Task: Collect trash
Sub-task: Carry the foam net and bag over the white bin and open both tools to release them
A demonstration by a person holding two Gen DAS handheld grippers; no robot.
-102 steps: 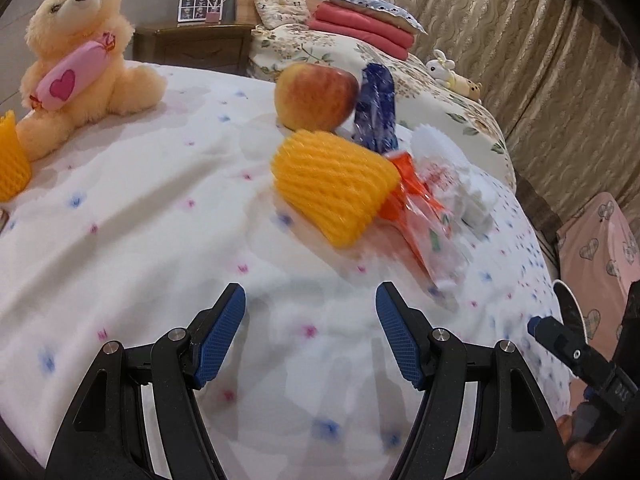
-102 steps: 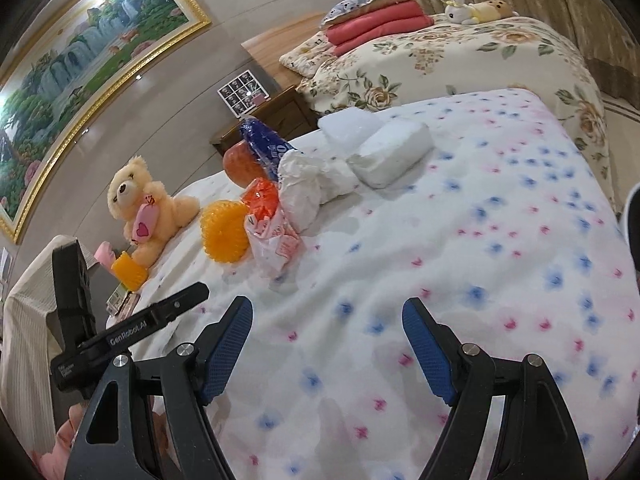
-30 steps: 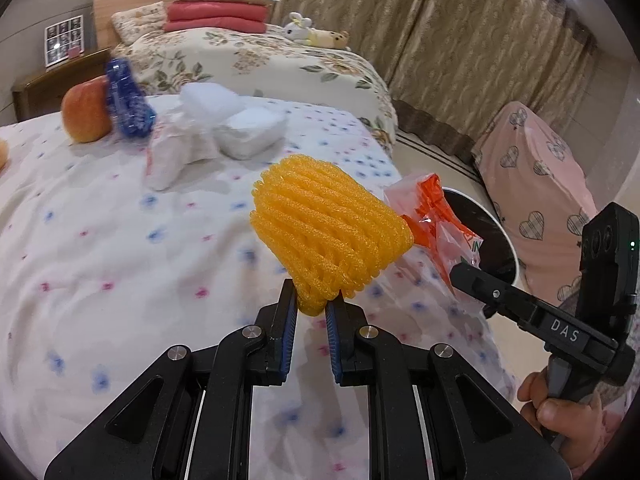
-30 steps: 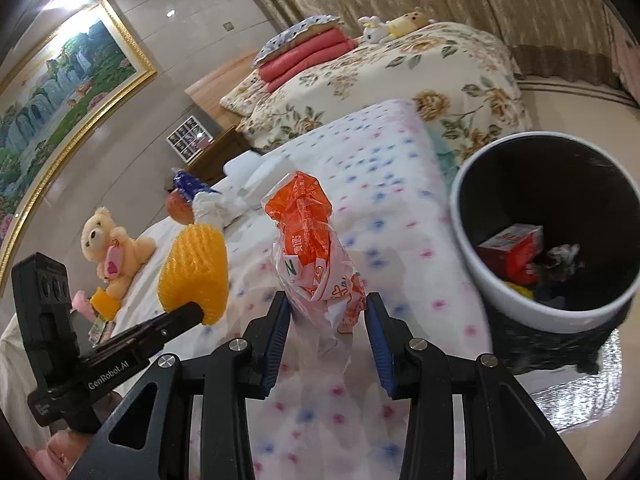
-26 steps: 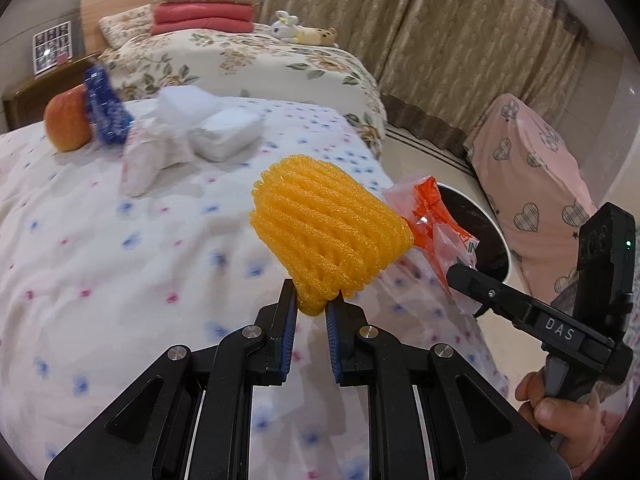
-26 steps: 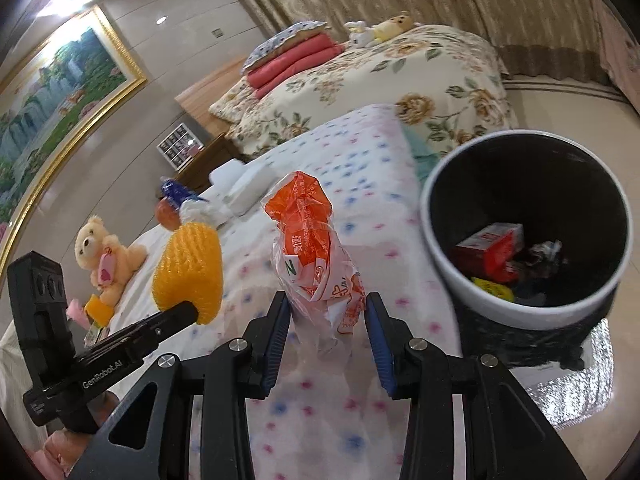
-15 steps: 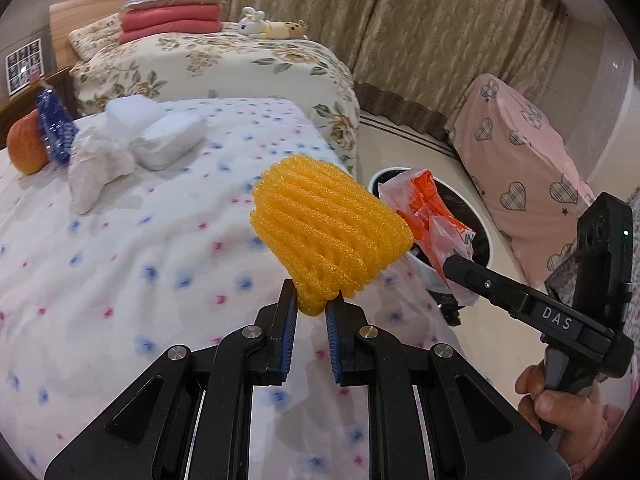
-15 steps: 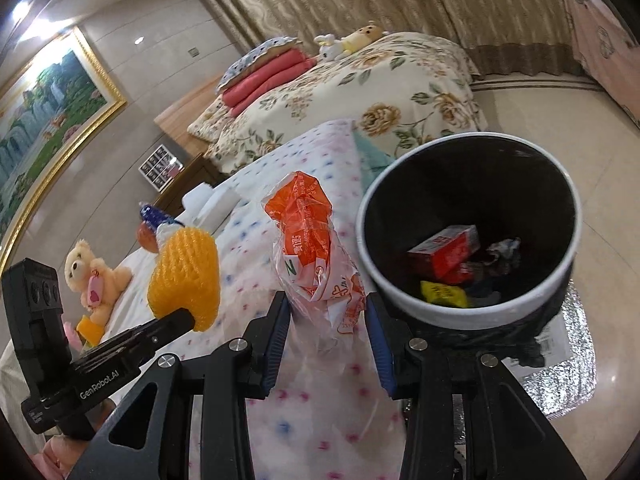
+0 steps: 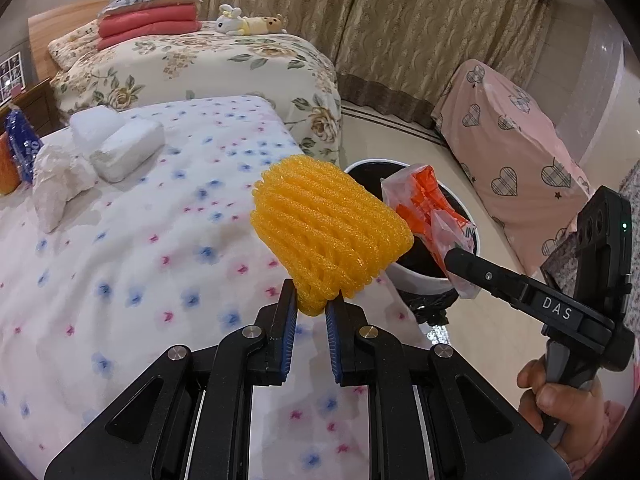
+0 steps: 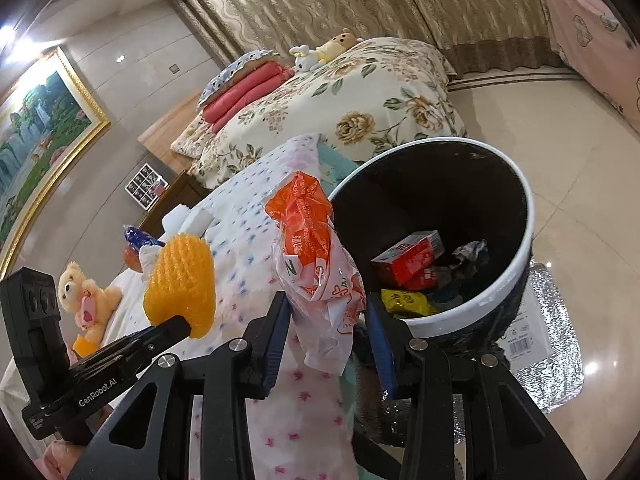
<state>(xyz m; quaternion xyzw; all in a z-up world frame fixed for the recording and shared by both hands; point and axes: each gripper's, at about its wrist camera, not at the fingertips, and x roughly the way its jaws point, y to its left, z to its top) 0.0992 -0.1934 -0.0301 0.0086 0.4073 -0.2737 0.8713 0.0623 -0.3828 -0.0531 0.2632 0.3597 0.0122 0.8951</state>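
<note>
My left gripper [image 9: 311,307] is shut on a yellow foam fruit net [image 9: 330,236] and holds it in the air over the bed's corner. My right gripper [image 10: 327,322] is shut on an orange and clear plastic wrapper [image 10: 316,256], held just left of the trash bin [image 10: 516,264]. The bin is white-rimmed, black inside, with a red box and other scraps in it. In the left wrist view the wrapper [image 9: 430,210] and the bin's rim [image 9: 416,278] show behind the net. The net also shows in the right wrist view [image 10: 181,282].
On the flowered bedspread [image 9: 120,256] lie white packets [image 9: 128,152], crumpled white plastic [image 9: 56,184] and a blue wrapper [image 9: 22,144]. A teddy bear [image 10: 86,296] sits far left. A second bed [image 9: 200,68], a pink-covered seat [image 9: 516,128] and tiled floor surround the bin.
Both grippers have swung right from the bed's middle toward the bin, each still holding its item. The bin is now larger and closer in the right wrist view.
</note>
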